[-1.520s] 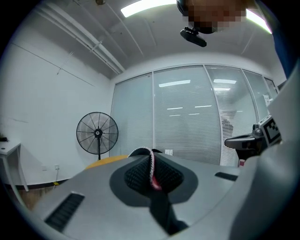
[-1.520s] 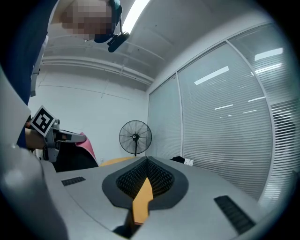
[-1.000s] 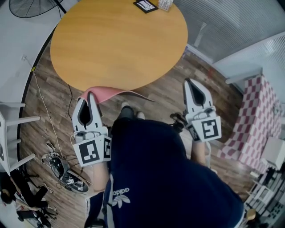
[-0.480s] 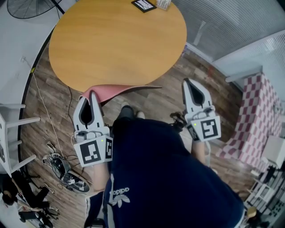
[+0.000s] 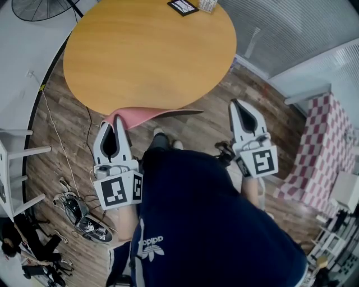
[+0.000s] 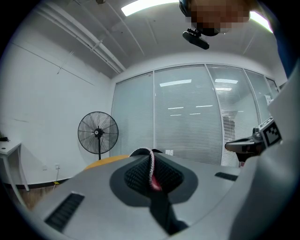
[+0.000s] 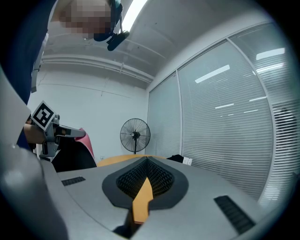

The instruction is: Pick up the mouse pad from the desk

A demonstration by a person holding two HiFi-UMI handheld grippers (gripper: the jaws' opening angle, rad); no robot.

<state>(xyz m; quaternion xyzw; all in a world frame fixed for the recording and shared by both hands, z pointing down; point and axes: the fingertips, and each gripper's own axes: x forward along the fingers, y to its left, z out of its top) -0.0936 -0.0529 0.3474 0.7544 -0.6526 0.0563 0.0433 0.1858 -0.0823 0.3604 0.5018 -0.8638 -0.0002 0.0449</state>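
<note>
Lower left of head view: left tongs (image 5: 114, 123), clamped on a corner of the pink mouse pad (image 5: 140, 116). The pad stretches rightward along the round tabletop's (image 5: 146, 50) near edge. Centre right: right tongs (image 5: 235, 104), closed, empty, over wooden floor (image 5: 221, 92).

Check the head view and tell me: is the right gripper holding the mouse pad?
No, the pink mouse pad is pinched by the left gripper; the right gripper holds nothing.

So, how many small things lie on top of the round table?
2. A black-and-white card and a pale object beside it, both at the far edge of the table. The view cuts that edge off, so more may be hidden.
</note>
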